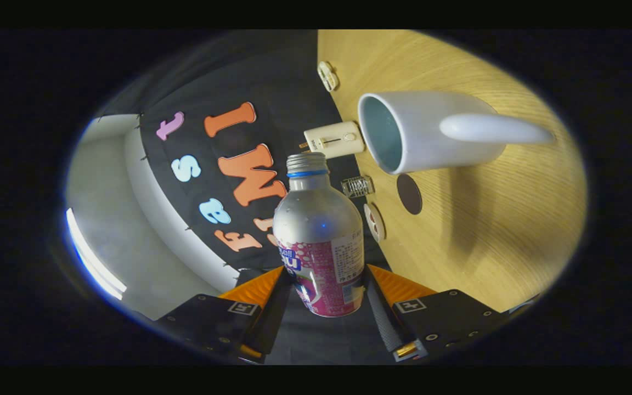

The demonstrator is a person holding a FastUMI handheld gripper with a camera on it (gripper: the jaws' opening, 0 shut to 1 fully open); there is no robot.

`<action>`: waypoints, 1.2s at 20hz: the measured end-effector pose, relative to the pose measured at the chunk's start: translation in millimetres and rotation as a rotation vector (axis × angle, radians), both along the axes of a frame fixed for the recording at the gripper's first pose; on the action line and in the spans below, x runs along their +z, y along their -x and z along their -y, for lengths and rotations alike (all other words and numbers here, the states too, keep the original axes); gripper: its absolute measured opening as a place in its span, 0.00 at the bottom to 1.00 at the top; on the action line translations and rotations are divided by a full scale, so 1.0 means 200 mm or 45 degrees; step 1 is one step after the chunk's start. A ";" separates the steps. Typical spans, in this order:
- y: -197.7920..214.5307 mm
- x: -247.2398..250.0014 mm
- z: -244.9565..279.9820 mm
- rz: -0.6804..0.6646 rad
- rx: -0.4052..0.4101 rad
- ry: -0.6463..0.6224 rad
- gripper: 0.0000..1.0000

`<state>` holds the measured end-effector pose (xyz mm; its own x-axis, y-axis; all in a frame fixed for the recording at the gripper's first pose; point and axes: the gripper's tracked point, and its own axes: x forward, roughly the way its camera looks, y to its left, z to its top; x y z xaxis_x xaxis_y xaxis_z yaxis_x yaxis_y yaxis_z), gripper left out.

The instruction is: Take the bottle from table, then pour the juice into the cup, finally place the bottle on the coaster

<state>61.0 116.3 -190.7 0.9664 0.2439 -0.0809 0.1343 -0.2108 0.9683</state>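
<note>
My gripper [324,277] is shut on a silver bottle [319,225] with a pink label, both fingers pressing on its lower body. The whole view is rolled sideways, so the wooden table [475,247] stands like a wall on the right. The bottle's capped neck [306,164] has a blue ring and points ahead, short of the mouth of a white cup [425,131]. The cup has a handle [491,129] and its inside looks pale and empty. A dark round coaster [409,193] lies on the table just beside the cup.
Along the table's far edge lie small items: a cream plug-like block [333,140] by the cup's rim, a small clear piece [357,186], a round white piece [374,222] and another white piece [327,75]. The black booth cloth [195,208] hangs behind them.
</note>
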 end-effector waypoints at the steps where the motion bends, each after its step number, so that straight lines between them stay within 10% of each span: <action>1: 0.00 0.00 0.02 0.004 -0.014 0.087 0.75; 24: -0.20 0.11 0.22 0.161 -0.022 1.494 0.75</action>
<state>100.7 72.2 -169.4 0.9861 0.0705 -0.1504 0.0295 0.8166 0.5765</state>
